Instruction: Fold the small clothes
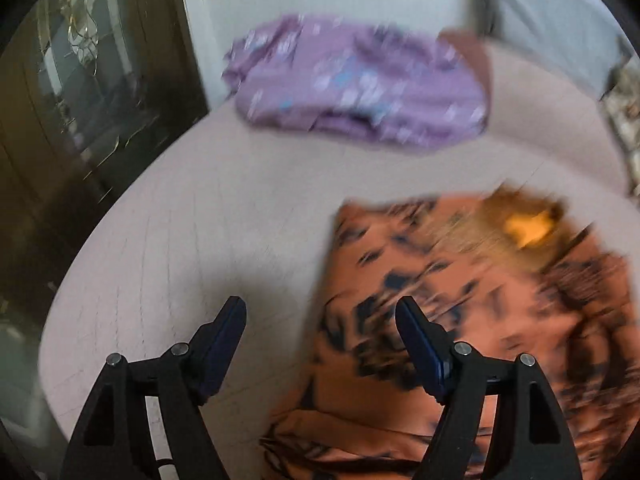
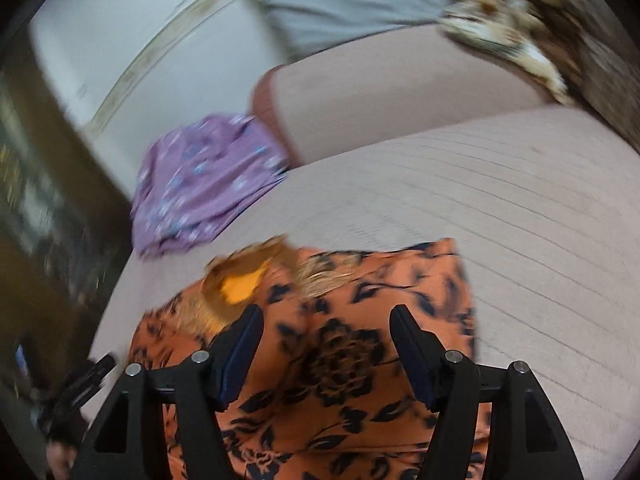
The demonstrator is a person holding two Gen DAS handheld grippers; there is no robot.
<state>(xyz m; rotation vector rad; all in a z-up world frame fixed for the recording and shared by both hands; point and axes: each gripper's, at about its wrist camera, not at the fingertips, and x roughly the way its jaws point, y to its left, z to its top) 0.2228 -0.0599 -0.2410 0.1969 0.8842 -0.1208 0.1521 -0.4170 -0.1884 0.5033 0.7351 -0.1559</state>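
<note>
An orange garment with a black flower print (image 1: 480, 320) lies on the pale pink quilted bed surface (image 1: 180, 220); a gold embroidered neckline with a yellow inside (image 1: 528, 228) is at its far end. My left gripper (image 1: 320, 308) is open and empty, above the garment's left edge. In the right wrist view the same garment (image 2: 340, 360) lies under my right gripper (image 2: 326, 316), which is open and empty above it. A purple flowered garment (image 1: 360, 84) lies crumpled farther back; it also shows in the right wrist view (image 2: 204, 184). Both views are motion-blurred.
A dark wooden cabinet (image 1: 80, 100) stands at the left of the bed. A pink pillow (image 2: 400, 96) lies behind the purple garment, with a patterned cloth (image 2: 512, 28) at the back right. The other gripper (image 2: 76, 392) shows at lower left in the right wrist view.
</note>
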